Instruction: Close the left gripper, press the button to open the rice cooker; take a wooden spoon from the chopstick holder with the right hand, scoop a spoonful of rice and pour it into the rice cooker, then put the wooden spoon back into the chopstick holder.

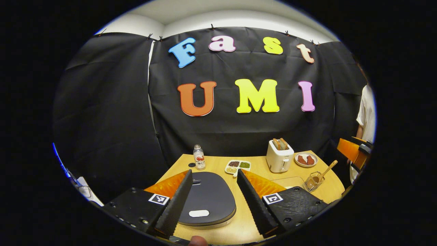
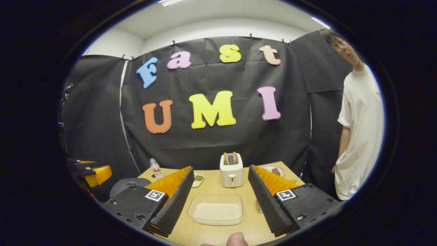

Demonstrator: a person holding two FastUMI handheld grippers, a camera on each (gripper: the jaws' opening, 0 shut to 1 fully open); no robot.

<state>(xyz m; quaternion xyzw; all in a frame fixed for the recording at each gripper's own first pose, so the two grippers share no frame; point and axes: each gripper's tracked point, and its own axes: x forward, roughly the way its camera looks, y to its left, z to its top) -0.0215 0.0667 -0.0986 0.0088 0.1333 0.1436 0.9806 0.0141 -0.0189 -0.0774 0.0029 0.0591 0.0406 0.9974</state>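
The rice cooker [image 1: 208,201] sits low between my left gripper's fingers, its dark lid down and a white button [image 1: 199,213] near its front edge. My left gripper [image 1: 214,174] is open above it, touching nothing. A wooden spoon [image 1: 327,169] leans in the wire chopstick holder [image 1: 313,181] at the right. Beside the holder lies a clear container [image 1: 290,181]. In the right gripper view that container of rice [image 2: 216,210] lies between the fingers of my open right gripper [image 2: 220,169], which holds nothing. The rice cooker [image 2: 126,186] shows at the left there.
On the wooden table [image 1: 252,222] stand a white toaster [image 1: 279,155], a plate of red pieces [image 1: 306,159], a divided dish of beans [image 1: 238,166] and a small bottle [image 1: 199,157]. A person in a white shirt [image 2: 358,136] stands at the right.
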